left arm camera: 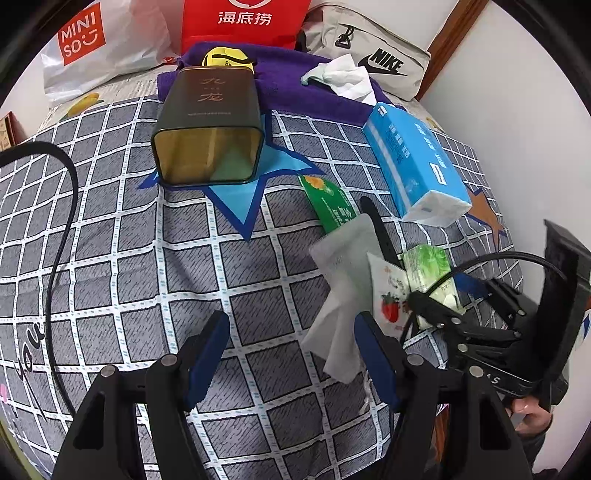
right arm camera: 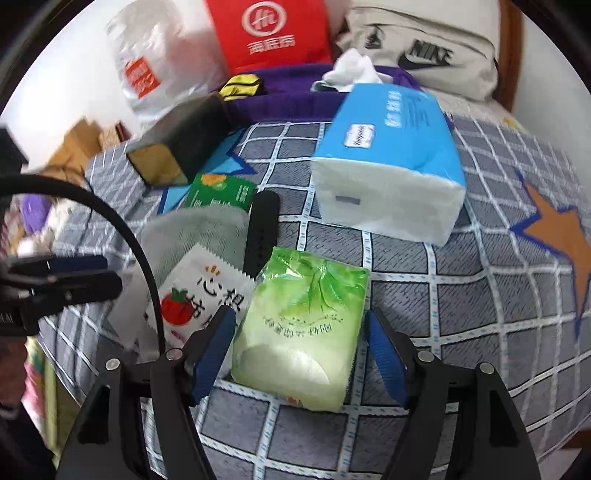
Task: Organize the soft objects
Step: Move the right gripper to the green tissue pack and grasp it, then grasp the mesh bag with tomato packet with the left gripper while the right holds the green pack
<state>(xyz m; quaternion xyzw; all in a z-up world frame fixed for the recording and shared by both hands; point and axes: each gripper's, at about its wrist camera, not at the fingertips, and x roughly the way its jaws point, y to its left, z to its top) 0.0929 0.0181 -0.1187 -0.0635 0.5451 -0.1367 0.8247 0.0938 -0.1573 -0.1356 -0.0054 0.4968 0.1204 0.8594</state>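
Green tissue pack (right arm camera: 306, 332) lies on the checked bedsheet (right arm camera: 461, 295), sitting between the right gripper (right arm camera: 301, 352) pads. Jaws stand wide; a gap shows on the right side, while the left pad (right arm camera: 212, 354) looks at or very near the pack's edge. Can't confirm any squeeze.

Left gripper (left arm camera: 291, 363): jaws wide, nothing between them but sheet. A white tissue (left arm camera: 340, 325) lies just inside its right finger (left arm camera: 376, 362).

Clutter around the pack:
- tomato-print sachet (right arm camera: 199, 299) touching its left edge, partly under the left pad
- grey cloth (right arm camera: 192, 236) under the sachet
- black strap (right arm camera: 260, 232) running up from the pack's top-left corner
- green sachet (right arm camera: 221, 190) beyond the cloth, partly covered by it
- blue tissue pack (right arm camera: 388, 162) up and right, apart from the green one
- dark tin (left arm camera: 208, 129) on its side, open mouth toward the left camera, lying on a blue star print (left arm camera: 240, 199)

Back row: purple towel (left arm camera: 295, 88) with a crumpled white tissue (left arm camera: 343, 75) and a yellow item (left arm camera: 225, 59) on it, Miniso bag (left arm camera: 99, 48), red bag (left arm camera: 243, 22), Nike pouch (left arm camera: 373, 55).

Obstructions: a black cable (right arm camera: 122, 236) arcs across the sachet in the right view. In the left view the right gripper's body (left arm camera: 480, 325) covers the lower part of the green pack.

Unclear: right view blurred at left edge, so the items there are unreadable. Yellow item half hidden behind the tin.
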